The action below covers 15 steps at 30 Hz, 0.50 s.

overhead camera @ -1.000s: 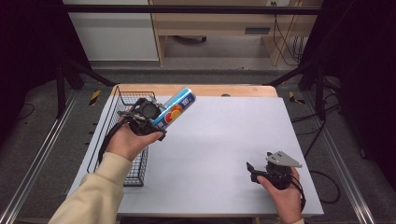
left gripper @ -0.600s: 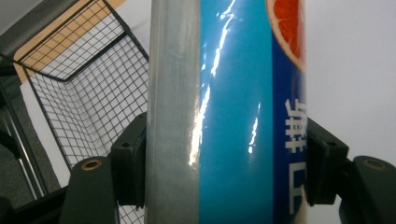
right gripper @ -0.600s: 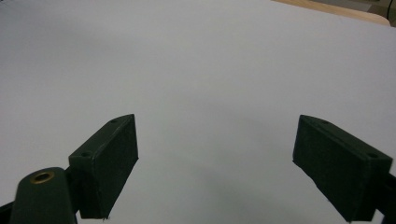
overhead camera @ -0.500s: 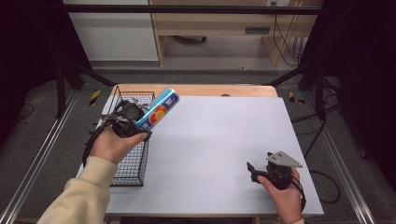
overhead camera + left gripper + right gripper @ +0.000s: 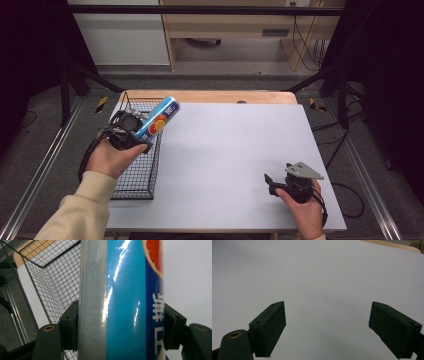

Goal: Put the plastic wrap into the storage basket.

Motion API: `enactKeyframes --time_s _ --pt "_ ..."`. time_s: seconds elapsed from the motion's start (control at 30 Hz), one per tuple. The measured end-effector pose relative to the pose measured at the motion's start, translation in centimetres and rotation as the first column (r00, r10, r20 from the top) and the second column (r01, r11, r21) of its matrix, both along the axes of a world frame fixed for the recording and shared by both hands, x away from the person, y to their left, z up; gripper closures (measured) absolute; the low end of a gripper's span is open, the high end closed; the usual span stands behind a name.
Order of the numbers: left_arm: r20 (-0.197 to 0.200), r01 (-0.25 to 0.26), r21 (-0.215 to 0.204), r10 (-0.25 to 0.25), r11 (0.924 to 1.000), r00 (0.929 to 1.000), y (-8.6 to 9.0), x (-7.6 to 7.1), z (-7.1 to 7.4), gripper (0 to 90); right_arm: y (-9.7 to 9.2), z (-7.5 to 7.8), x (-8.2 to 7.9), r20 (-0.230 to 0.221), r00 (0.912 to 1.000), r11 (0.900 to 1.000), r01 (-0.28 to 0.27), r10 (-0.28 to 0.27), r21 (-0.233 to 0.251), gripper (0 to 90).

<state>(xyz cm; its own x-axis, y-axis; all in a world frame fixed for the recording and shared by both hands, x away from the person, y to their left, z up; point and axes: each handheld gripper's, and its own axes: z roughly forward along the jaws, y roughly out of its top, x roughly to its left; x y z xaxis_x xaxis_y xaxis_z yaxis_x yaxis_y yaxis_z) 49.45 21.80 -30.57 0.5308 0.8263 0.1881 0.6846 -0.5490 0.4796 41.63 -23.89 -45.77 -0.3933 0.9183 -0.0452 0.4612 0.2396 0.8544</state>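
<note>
At the left of the high view, the left gripper [image 5: 134, 134] clamps a blue can [image 5: 158, 119], tilted over the wire basket's [image 5: 136, 186] right rim; lower right, the right gripper [image 5: 272, 181] rests on the table [image 5: 230, 150]; in the left gripper view both pads press the can [image 5: 120, 302]; in the right gripper view the right gripper [image 5: 327, 327] stands spread and empty.

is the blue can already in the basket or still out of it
Out. The left gripper holds the blue can tilted above the rim of the wire basket, its upper end over the table.

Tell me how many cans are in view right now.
1. The blue can is clamped in the left gripper, tilted above the wire basket at the table's left edge. I see none inside the basket.
</note>
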Motion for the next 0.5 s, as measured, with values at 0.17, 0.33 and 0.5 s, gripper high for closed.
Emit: enactKeyframes --time_s 0.17,0.33,0.5 --pt "-0.004 -0.007 0.004 0.007 1.0 1.0 0.6 -0.1 -0.1 31.9 0.0 0.0 0.0 -0.001 1.0 1.0 -0.001 0.001 0.0 14.4" --pt "-0.01 -0.026 0.005 0.026 0.9997 0.9996 1.4 -0.2 -0.6 31.9 0.0 0.0 0.0 0.002 1.0 1.0 -0.003 0.003 -0.001 14.4" --pt "-0.024 -0.033 0.015 0.033 0.9993 0.9992 1.8 -0.4 -1.1 31.9 0.1 0.0 0.0 0.003 1.0 1.0 -0.006 0.006 -0.003 14.4"
